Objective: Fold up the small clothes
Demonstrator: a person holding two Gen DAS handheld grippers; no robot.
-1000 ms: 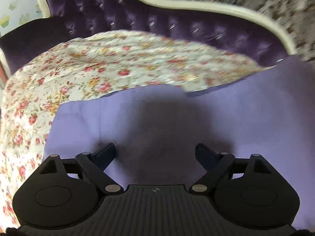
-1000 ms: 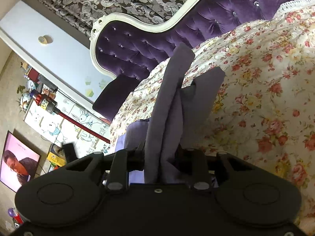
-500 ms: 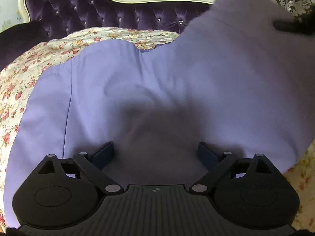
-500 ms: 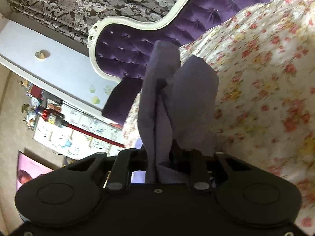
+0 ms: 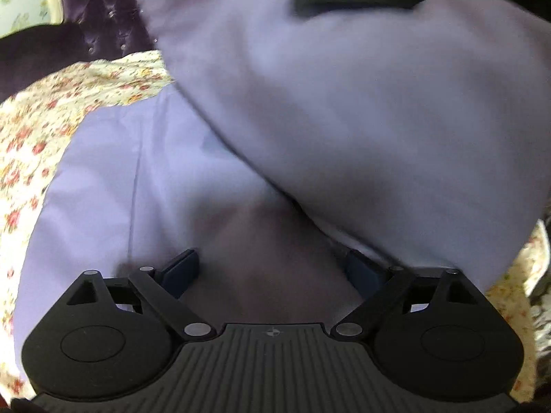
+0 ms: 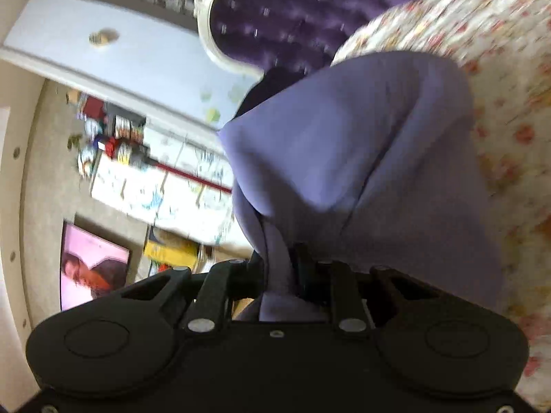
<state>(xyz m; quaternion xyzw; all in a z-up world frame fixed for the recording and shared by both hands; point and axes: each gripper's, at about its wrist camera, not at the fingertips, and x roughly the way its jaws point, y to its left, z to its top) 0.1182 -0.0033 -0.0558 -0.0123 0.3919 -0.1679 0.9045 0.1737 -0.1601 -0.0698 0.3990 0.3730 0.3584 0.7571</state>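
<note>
A lilac garment (image 5: 144, 186) lies spread on the floral bedspread (image 5: 41, 120). My left gripper (image 5: 272, 268) is open, its fingers resting on the cloth with nothing between them. A lifted flap of the same garment (image 5: 361, 103) hangs over the lower layer from the upper right. My right gripper (image 6: 280, 268) is shut on a bunched edge of the lilac garment (image 6: 361, 144) and holds it raised above the bed.
A purple tufted headboard (image 6: 275, 13) with a cream frame stands behind the bed. A dark purple pillow (image 5: 38, 51) lies at the far left. A wall, shelves and a picture (image 6: 93, 268) show beyond the bed's left side.
My right gripper has carried the held edge across, so the lifted flap now covers most of the left wrist view. The left gripper has stayed open on the cloth.
</note>
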